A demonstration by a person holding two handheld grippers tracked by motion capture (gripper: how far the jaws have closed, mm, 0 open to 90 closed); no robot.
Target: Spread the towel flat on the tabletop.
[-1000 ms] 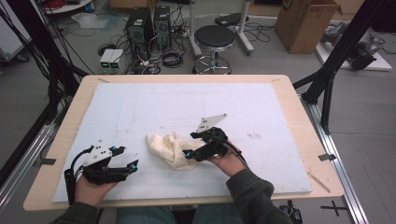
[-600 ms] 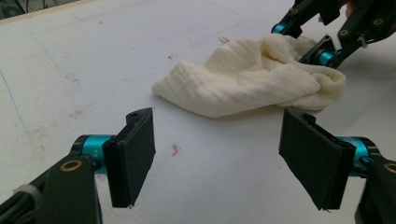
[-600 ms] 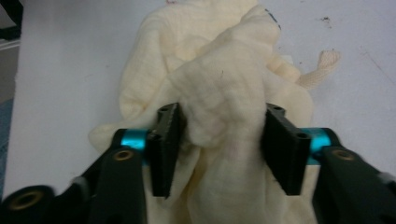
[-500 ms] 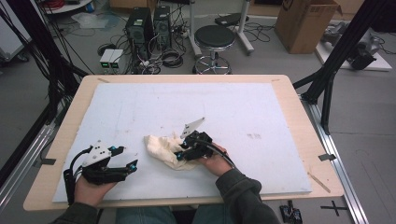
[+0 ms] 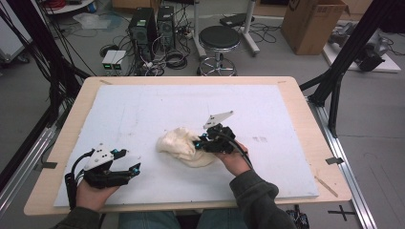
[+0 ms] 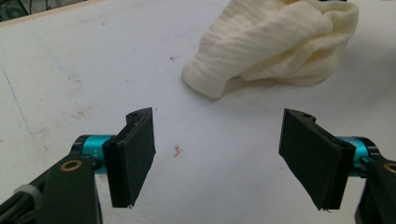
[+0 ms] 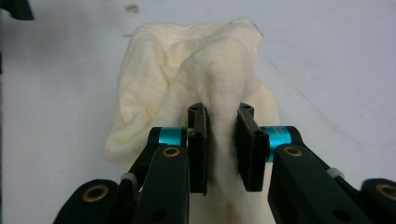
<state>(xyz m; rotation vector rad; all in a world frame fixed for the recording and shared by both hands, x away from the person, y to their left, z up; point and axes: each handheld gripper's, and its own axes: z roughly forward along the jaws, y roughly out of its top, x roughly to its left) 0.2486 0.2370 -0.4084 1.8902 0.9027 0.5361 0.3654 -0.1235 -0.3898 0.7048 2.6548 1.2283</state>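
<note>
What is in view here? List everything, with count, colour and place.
cloth: 1, cream, crumpled mid-table
table: 1, pale wood rim
white sheet: 1, covering the tabletop
stool: 1, black seat, on the floor behind the table
cardboard box: 1, brown, floor at far right
computer towers: 2, black, floor at far left
left gripper: 1, black, jaws wide open, near table edge
right gripper: 1, black, jaws have just been closing, pinching a cloth fold

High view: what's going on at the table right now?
A person works a gripper in each hand over a white board. The right gripper has just been closing and now pinches a raised fold of the crumpled cream cloth. The left gripper rests open on the board, short of the cloth.
</note>
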